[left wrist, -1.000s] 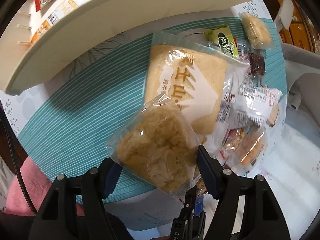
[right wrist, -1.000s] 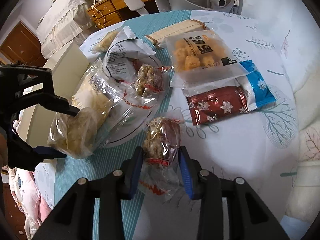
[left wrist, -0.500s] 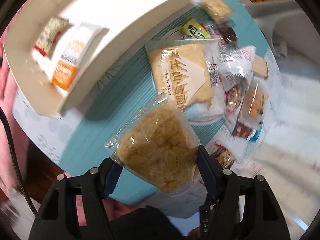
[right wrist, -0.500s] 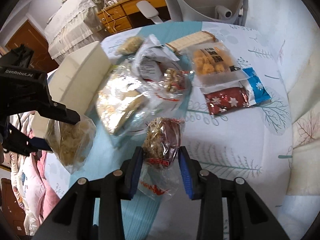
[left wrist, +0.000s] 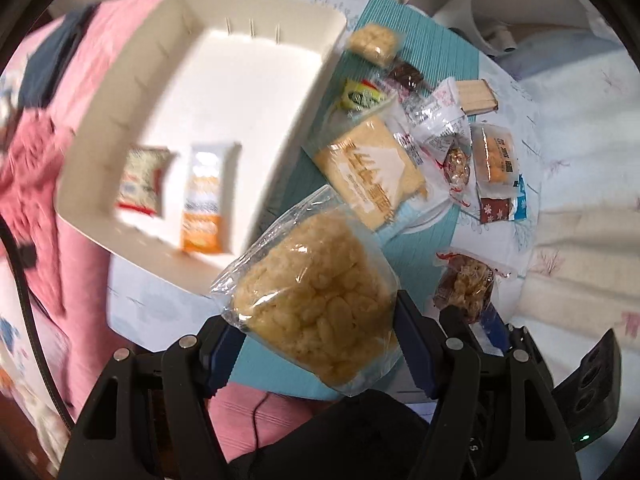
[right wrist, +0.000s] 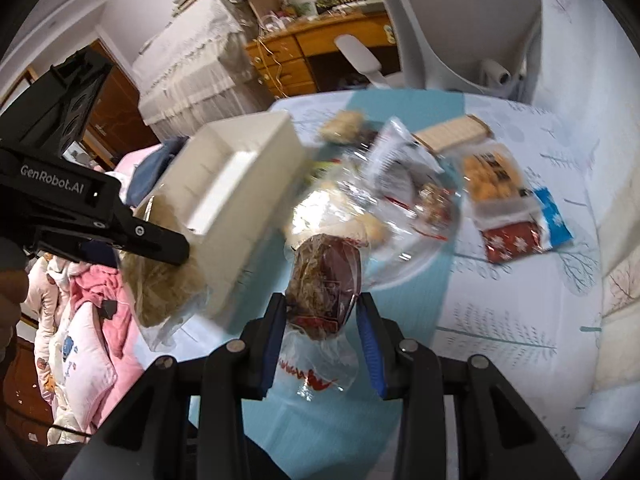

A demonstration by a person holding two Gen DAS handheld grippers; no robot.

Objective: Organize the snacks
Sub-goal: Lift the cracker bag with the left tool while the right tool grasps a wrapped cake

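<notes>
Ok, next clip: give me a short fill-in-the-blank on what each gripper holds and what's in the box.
1. The left gripper is shut on a clear bag of pale ____ rice puffs.
2. The right gripper grips a clear packet with a dark ____ label.
3. The white plastic box contains ____ snack packets.

Missing: yellow; red; two

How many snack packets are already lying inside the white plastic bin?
2, side by side at one end of the white plastic bin: a pale packet with red trim and an orange-and-white packet. Its walls could hide others.
</notes>
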